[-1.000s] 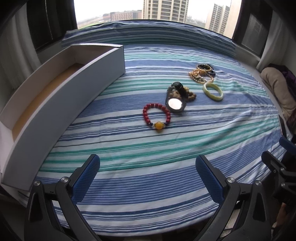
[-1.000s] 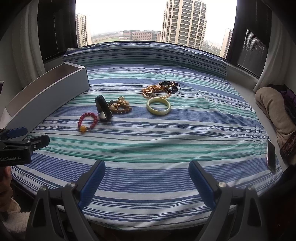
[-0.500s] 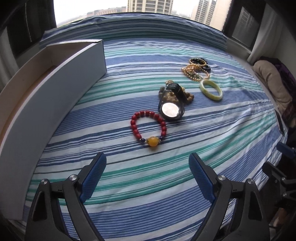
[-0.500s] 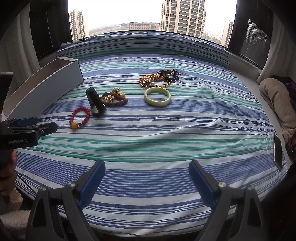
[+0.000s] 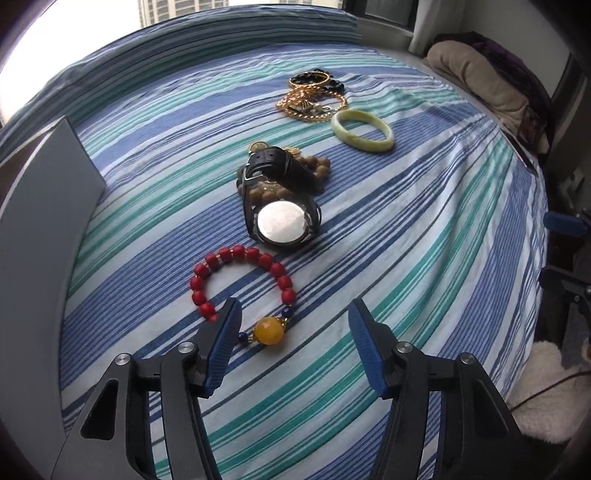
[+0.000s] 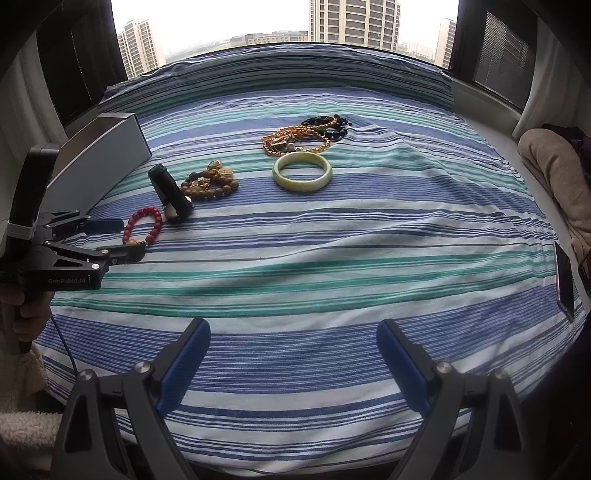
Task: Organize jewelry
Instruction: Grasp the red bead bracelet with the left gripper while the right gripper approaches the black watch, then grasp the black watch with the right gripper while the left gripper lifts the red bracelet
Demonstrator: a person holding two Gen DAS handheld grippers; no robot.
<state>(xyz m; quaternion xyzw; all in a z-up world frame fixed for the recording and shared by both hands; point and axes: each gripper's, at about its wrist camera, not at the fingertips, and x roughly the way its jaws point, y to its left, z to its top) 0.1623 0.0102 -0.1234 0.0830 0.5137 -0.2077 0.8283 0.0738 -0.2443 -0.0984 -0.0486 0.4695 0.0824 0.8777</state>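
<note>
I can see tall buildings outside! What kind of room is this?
Probably a bedroom high in a city flat: a striped bedsheet covers a bed, a window shows towers, and a folded blanket lies beside it.

Left gripper [image 5: 293,319]: fingers [image 5: 225,339] spread wide, nothing between them, tilted downward, low over the bed. Right gripper [image 6: 293,349]: fingers [image 6: 400,365] spread wide, holding nothing, level. Left hand [image 6: 29,314]: wrapped around the left gripper's handle.
</note>
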